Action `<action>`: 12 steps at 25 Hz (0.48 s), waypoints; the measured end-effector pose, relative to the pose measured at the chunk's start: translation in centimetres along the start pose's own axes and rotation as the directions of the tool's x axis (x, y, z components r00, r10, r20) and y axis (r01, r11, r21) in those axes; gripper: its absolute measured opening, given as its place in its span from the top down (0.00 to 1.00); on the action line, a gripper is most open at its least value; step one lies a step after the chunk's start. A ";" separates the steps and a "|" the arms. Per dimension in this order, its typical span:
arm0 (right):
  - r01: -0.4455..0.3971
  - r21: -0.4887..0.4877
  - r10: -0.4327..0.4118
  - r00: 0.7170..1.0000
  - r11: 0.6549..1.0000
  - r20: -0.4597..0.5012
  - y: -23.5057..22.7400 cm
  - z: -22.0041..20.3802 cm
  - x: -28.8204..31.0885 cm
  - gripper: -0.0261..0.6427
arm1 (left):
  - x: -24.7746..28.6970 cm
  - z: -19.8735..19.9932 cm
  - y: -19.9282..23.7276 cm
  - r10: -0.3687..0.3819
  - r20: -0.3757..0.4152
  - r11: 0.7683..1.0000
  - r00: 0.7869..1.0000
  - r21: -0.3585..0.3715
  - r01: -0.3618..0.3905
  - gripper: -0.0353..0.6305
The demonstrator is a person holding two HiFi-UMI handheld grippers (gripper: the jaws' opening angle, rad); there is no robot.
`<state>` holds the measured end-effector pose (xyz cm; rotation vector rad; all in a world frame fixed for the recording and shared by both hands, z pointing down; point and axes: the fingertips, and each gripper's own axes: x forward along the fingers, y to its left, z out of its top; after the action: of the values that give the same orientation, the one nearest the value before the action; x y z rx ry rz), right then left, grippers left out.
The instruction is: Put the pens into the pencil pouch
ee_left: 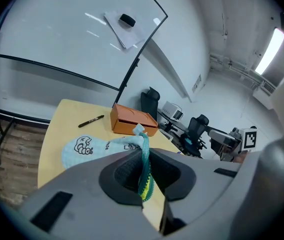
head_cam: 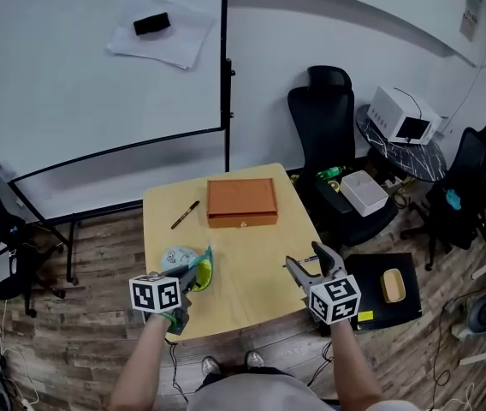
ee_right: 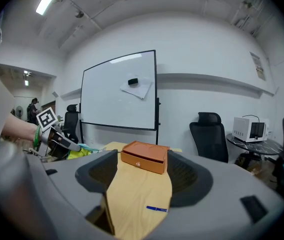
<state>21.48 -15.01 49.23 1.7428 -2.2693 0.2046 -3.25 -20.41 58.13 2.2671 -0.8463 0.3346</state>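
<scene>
Only the left gripper view shows the left gripper's (ee_left: 144, 171) jaws closed on the green zipper edge of the pale blue fabric pencil pouch (ee_left: 94, 146), which lies on the wooden desk (head_cam: 251, 289); the pouch's contents are hidden. The right gripper (ee_right: 142, 174) has its jaws wide apart and empty, with a small blue pen (ee_right: 156, 209) on the desk beyond them. A black pen (head_cam: 185, 214) lies near the shut orange box (head_cam: 241, 201).

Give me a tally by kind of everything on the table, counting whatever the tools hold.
Pens: 2, a black pen and a blue pen
Pouches: 1, the pouch, its edge pinched in the left tool
Boxes: 1, the orange box
Total: 4
</scene>
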 end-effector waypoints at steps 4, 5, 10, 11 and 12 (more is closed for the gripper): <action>-0.004 -0.038 0.002 0.998 0.999 -0.059 -2.4 -2.2 0.3 0.52 | 1.4 0.3 -0.8 0.001 0.021 1.000 1.000 -0.008 -0.001 0.89; -0.009 -0.058 0.005 0.997 0.998 -0.082 -3.1 -3.0 0.4 0.52 | 1.8 0.4 -0.9 0.005 0.025 1.000 1.000 -0.013 -0.005 0.89; -0.076 -0.134 0.040 0.967 0.988 -0.250 -6.7 -8.7 1.0 0.52 | 3.7 0.1 -1.6 0.019 0.024 0.999 1.000 -0.033 -0.018 0.89; -0.095 -0.135 0.053 0.957 0.986 -0.286 -7.3 -10.0 1.2 0.52 | 4.1 0.0 -1.8 0.022 0.020 0.999 1.000 -0.036 -0.021 0.89; -0.116 -0.132 0.068 0.945 0.985 -0.321 -7.9 -11.3 1.5 0.52 | 4.5 -0.1 -1.9 0.026 0.015 0.999 1.000 -0.038 -0.025 0.89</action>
<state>30.20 -15.42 60.03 1.4167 -2.0761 0.3011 1.39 -21.42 59.26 2.2284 -0.8833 0.3102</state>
